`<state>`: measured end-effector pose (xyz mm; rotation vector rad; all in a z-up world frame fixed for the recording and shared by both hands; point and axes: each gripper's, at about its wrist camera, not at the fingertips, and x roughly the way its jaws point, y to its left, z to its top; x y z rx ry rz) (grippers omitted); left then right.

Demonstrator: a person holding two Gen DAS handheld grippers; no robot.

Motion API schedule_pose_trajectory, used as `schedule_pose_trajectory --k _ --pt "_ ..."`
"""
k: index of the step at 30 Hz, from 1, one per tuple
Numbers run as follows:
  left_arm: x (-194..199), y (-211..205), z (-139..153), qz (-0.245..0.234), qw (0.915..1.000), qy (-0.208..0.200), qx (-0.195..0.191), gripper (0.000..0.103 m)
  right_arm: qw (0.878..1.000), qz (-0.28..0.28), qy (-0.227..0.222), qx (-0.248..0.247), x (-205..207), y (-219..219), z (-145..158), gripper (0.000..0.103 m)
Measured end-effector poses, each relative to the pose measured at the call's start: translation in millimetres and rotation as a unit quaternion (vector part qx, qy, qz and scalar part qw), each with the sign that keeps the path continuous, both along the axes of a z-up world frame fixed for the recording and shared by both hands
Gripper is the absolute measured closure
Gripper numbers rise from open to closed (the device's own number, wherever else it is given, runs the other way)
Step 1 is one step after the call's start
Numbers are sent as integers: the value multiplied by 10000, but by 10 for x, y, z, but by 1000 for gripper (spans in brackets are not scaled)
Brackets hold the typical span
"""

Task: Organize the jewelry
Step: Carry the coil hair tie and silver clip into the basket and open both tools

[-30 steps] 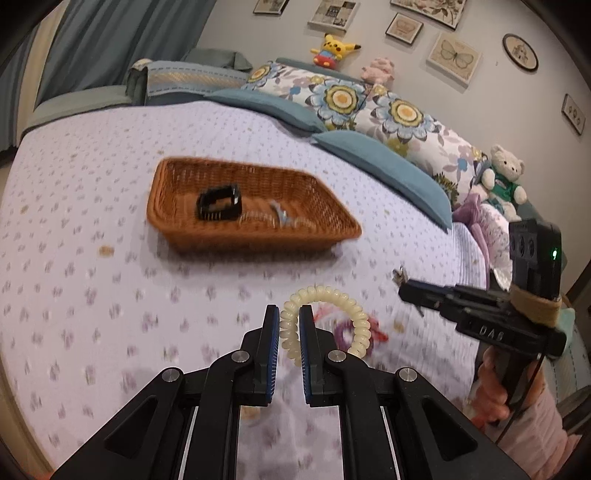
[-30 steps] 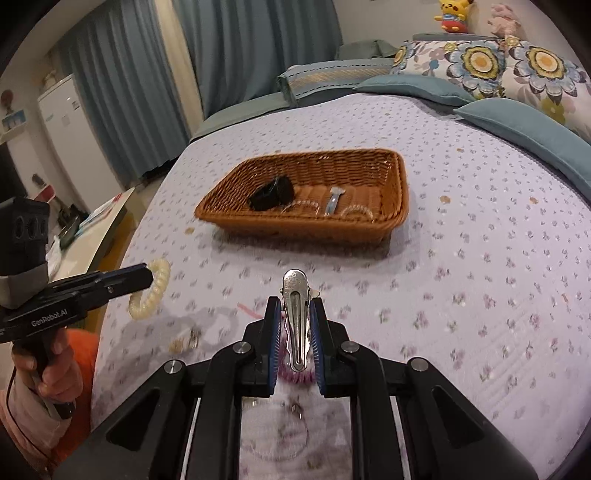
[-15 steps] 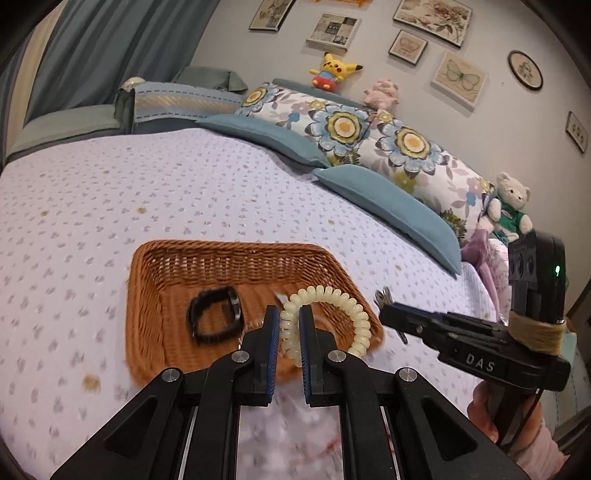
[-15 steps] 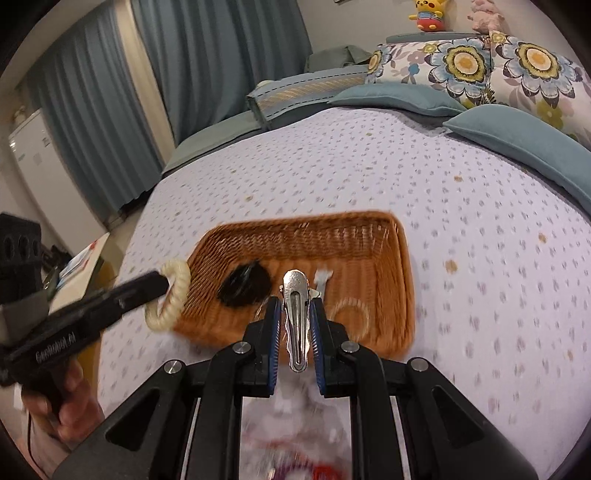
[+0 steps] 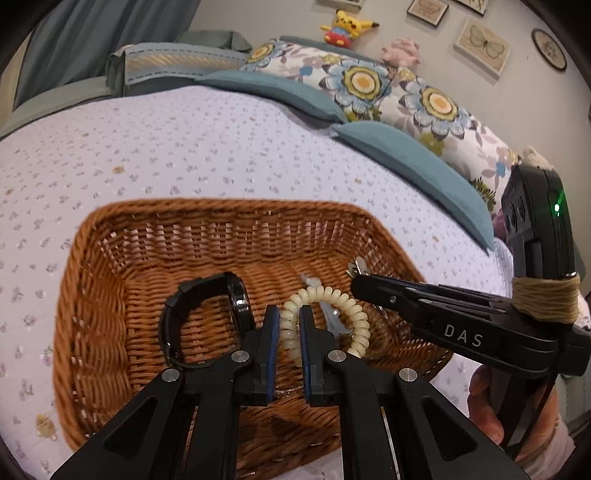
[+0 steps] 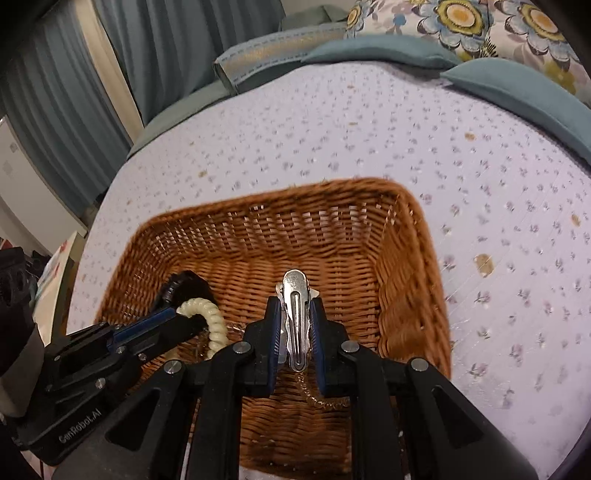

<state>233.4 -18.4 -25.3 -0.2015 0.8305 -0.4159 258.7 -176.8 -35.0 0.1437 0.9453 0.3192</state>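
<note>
My left gripper (image 5: 287,317) is shut on a cream spiral hair tie (image 5: 354,314) and holds it over the brown wicker basket (image 5: 88,295). My right gripper (image 6: 294,306) is shut on a silver hair clip (image 6: 295,314) and holds it over the same basket (image 6: 413,280). The right gripper (image 5: 356,282) enters the left wrist view from the right. The left gripper (image 6: 192,319) with the hair tie (image 6: 212,321) shows at lower left in the right wrist view. A black watch (image 5: 207,317) lies in the basket, beside another silver clip (image 5: 328,314). A thin chain (image 6: 321,400) lies on the basket floor.
The basket stands on a lilac flowered bedspread (image 5: 184,147). Blue and floral pillows (image 5: 406,96) line the far side, with plush toys (image 5: 347,27) above. Curtains (image 6: 110,74) hang at the left in the right wrist view.
Both grippers have moved forward from the near bedspread to above the basket, each still holding its item. The basket now fills the lower part of both views.
</note>
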Motion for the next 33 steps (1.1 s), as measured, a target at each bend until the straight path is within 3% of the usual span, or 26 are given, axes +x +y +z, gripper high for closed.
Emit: schedule_pose_trajectory --k 9,11,14,15,18,33 --pt "-35 -93 -50 -68 9998 -15 195 92 9999 -51 67 -107 16 5 -59 84" --pt "-44 -89 -42 -36 9997 -51 229 91 9999 -30 142 -52 25 -12 -62 77" --pt "-67 -83 4 -107 9998 -109 133 90 10000 -11 75 -21 7 -16 -30 77" --pt "-78 -82 23 -126 9998 -133 121 87 10000 -4 60 -26 -1 -19 -16 77" --pt "-115 -66 90 -107 9997 -198 64 64 10000 24 -1 86 -29 -41 47 77" --pt "-515 164 648 -52 9956 -768 -535 63 9979 -16 -581 295 -416 -212 540 77"
